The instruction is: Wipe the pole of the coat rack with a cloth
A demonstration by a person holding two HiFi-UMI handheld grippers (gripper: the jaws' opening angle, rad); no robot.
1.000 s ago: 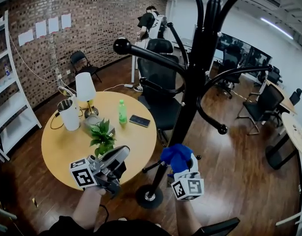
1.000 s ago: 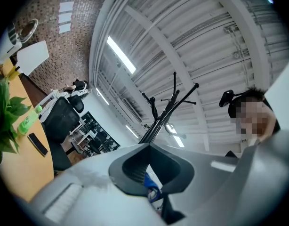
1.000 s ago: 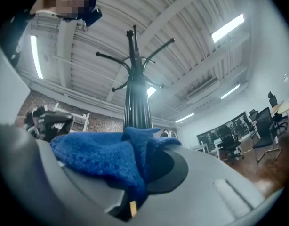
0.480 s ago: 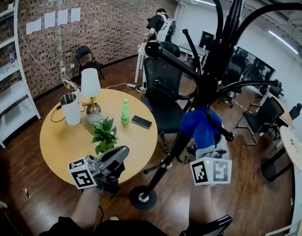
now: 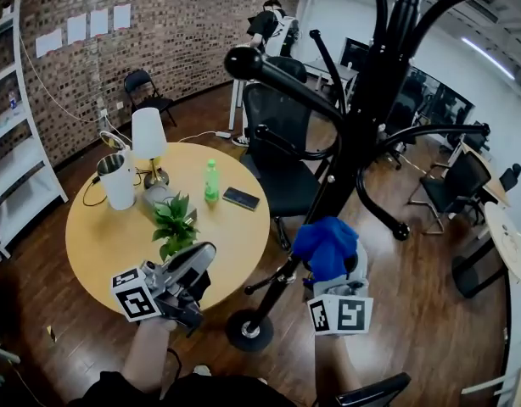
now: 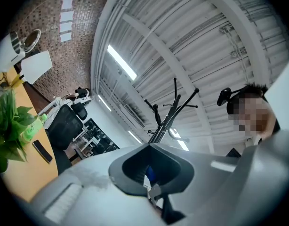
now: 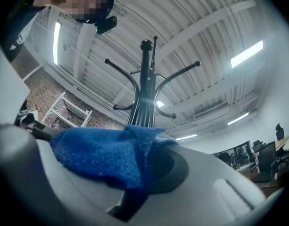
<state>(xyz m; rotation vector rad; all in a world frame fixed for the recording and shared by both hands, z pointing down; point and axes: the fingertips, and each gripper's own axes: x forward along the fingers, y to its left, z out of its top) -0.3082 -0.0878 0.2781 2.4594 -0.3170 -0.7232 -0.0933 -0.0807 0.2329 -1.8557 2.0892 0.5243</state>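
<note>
the blue cloth (image 5: 323, 242) looks soft, light and limp, so a pinch on a bunched fold suits it; the right tongs (image 5: 344, 271) grip such a fold, low beside the black pole (image 5: 362, 113). the pole seems rigid and smooth, and may rock on its small base (image 5: 248, 331). the left tongs (image 5: 195, 264) are closed and empty above the round surface (image 5: 99, 244). only the right gripper view shows the pole rising straight behind the cloth; the head view leaves contact unclear
</note>
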